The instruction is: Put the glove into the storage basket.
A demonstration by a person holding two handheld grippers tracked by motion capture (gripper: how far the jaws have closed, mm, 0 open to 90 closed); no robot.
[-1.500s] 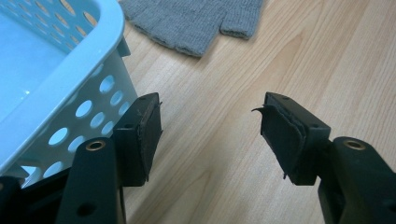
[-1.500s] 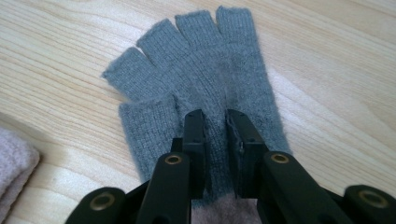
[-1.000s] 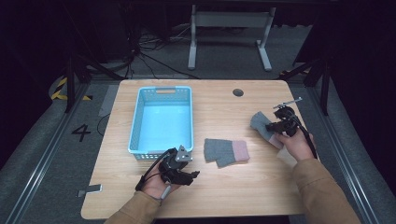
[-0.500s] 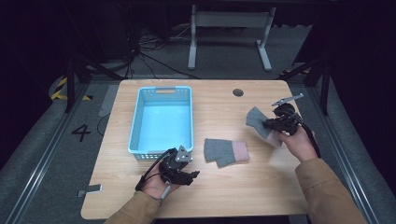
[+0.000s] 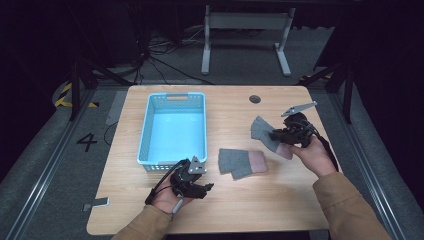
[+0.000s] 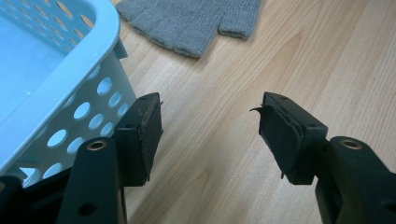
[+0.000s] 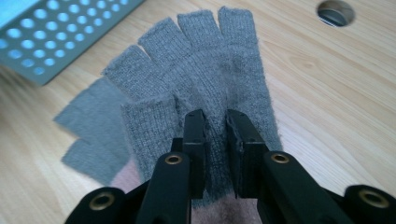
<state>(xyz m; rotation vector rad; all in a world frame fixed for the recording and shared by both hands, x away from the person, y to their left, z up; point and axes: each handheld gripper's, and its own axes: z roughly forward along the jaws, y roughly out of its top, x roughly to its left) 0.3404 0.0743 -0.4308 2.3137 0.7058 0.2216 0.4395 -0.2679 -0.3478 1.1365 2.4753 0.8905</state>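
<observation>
One grey glove (image 7: 205,88) was pinched between the right gripper (image 7: 215,122) jaws. Another glove (image 5: 241,162) lay beyond the left gripper (image 6: 210,122), its jaws spread and empty; the basket (image 5: 145,135) held nothing yet.

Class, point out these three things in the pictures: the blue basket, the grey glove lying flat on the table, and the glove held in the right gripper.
blue basket (image 5: 145,131): high view, left rim.
glove on the table (image 5: 235,161): high view, grey palm.
held glove (image 7: 219,74): right gripper view, knuckle area above the jaws.
</observation>
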